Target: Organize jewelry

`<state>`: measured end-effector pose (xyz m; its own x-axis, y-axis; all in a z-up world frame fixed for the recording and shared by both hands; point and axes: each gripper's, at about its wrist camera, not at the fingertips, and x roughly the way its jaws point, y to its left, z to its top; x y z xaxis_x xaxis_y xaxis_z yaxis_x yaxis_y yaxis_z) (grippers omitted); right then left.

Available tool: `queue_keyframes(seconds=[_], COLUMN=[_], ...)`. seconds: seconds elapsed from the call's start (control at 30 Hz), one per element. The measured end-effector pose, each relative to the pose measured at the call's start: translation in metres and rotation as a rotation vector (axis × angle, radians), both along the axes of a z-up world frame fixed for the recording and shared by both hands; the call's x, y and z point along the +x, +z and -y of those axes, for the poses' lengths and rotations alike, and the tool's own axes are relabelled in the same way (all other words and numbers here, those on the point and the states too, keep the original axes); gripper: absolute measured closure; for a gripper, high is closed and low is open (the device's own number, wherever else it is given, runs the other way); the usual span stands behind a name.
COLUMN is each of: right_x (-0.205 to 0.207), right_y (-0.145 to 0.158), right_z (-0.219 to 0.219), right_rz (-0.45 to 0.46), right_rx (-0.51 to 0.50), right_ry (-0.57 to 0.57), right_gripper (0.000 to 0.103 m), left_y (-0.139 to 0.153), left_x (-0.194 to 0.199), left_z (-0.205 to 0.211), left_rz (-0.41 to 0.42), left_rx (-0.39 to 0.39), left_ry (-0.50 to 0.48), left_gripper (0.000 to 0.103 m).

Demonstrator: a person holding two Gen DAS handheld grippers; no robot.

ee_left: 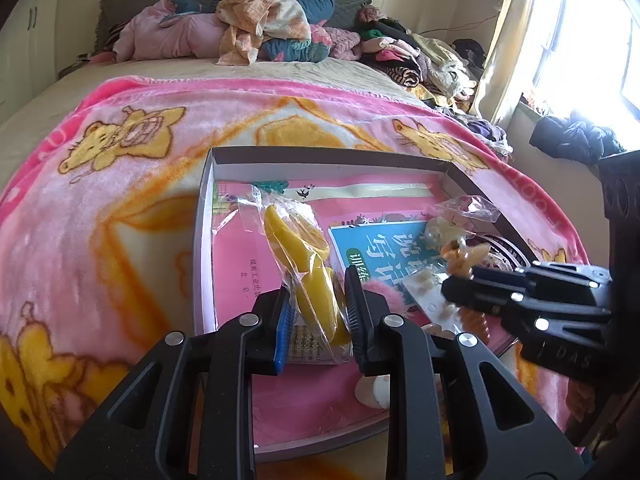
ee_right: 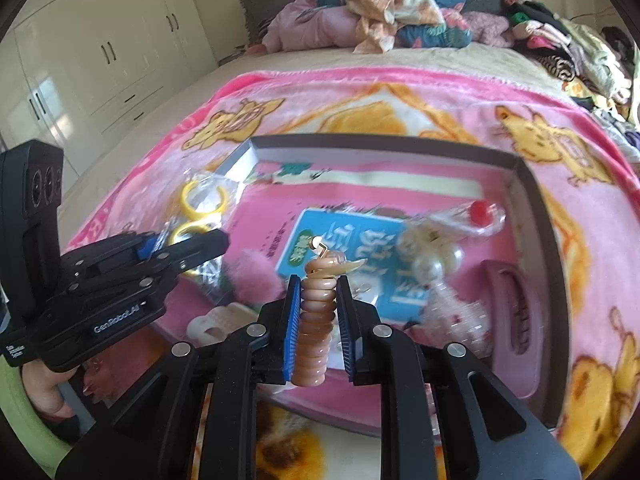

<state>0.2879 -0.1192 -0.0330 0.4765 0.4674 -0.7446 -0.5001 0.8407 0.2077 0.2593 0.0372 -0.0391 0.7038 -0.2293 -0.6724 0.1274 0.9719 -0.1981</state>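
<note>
A shallow cardboard box (ee_left: 320,156) (ee_right: 532,184) lies on the bed, lined with pink paper and a blue booklet (ee_left: 376,244) (ee_right: 340,240). My left gripper (ee_left: 318,300) (ee_right: 188,248) is shut on a clear bag of yellow rings (ee_left: 308,264) (ee_right: 200,204), held over the box's left side. My right gripper (ee_right: 318,300) (ee_left: 460,280) is shut on an orange spiral hair tie (ee_right: 318,320) (ee_left: 466,256) over the box's middle. Pearl pieces (ee_right: 432,260), a bagged red bead (ee_right: 480,212) and a pink pompom (ee_right: 256,276) lie in the box.
The box rests on a pink cartoon blanket (ee_left: 120,200) (ee_right: 400,96). Piled clothes and bedding (ee_left: 260,28) (ee_right: 400,12) sit at the head of the bed. A window with curtain (ee_left: 560,40) is at the right; white wardrobes (ee_right: 100,52) at the left.
</note>
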Motion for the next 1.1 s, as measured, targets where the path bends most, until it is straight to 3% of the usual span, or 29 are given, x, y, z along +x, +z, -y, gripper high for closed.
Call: queue_keyframes(seconds=[0.2, 0.43, 0.7, 1.1], right_x=[-0.006, -0.016, -0.027, -0.046], right_y=[-0.004, -0.003, 0.009, 0.031], right_z=[0.002, 0.017, 0.034, 0.059], right_rz=[-0.014, -0.013, 0.020, 0.072], right_rx=[0.006, 0.023, 0.035, 0.063], right_ry=[0.001, -0.021, -0.050, -0.099], right_gripper=[0.084, 0.075, 0.065, 0.043], left_y=[0.000, -0.001, 0.007, 0.033], left_x=[0.000, -0.003, -0.011, -0.028], left_z=[0.000, 0.004, 0.006, 0.015], left_rz=[-0.002, -0.013, 0.002, 0.051], left_rx=[-0.001, 0.005, 0.015, 0.033], left_ry=[-0.003, -0.004, -0.001, -0.002], left_gripper=[0.086, 0.085, 0.061, 0.037])
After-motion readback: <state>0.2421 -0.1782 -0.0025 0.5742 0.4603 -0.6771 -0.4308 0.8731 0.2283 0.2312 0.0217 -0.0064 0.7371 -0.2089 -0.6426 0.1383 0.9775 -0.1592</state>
